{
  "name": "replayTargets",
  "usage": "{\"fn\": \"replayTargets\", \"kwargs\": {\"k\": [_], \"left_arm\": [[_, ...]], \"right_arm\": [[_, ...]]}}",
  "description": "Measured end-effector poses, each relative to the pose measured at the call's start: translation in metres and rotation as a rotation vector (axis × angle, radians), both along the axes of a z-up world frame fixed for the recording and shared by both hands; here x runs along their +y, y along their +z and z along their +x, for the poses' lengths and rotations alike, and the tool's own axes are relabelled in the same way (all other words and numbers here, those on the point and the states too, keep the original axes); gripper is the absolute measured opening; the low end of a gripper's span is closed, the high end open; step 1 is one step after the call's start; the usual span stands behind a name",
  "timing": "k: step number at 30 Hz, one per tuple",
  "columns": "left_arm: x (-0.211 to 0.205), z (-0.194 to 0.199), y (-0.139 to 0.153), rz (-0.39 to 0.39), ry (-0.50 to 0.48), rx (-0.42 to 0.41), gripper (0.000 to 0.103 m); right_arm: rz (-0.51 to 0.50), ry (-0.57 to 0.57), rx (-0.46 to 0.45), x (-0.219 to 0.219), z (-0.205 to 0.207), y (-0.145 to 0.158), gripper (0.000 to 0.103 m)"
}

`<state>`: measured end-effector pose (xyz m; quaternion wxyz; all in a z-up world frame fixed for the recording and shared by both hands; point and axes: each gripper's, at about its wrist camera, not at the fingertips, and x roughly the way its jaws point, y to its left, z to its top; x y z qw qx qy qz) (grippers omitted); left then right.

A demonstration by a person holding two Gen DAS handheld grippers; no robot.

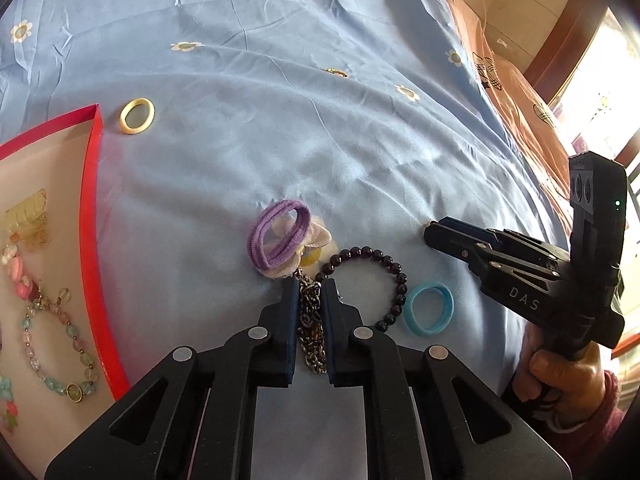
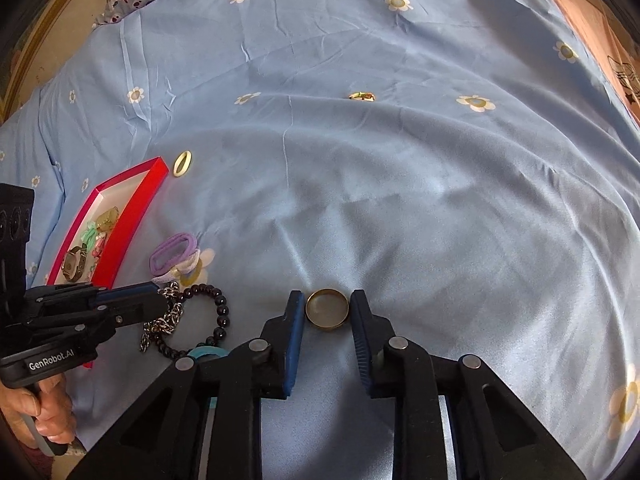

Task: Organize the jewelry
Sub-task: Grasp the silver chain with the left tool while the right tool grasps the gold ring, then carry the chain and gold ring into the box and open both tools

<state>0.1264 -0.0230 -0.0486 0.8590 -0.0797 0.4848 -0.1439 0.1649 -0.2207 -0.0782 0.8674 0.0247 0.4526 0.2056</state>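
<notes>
Both hands angle their tools down at the bed. The left hand-held gripper (image 1: 310, 292), marked "GenRobot.AI", is clamped on the silver chain (image 1: 310, 320). The right hand-held gripper (image 2: 326, 300), marked "DAS", brackets the gold ring (image 2: 327, 310), pads just beside it, contact unclear.

1. Left tool (image 1: 310, 300): angled steeply downward, jaws clamped on a metal chain (image 1: 311, 328).
2. Right tool (image 2: 326, 312): angled downward, pads just beside a gold ring (image 2: 327, 310) between them, contact unclear.
3. Hands grip both handles.
</notes>
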Motion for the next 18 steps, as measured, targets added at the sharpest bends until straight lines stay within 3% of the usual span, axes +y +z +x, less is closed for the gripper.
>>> {"fn": "replayTargets", "kwargs": {"k": [18], "left_arm": [[0.033,-0.044,0.060,-0.066,0.062,-0.144,0.008]], "right_arm": [[0.101,0.062,-0.064,0.019,-0.028,0.042,0.023]]}}
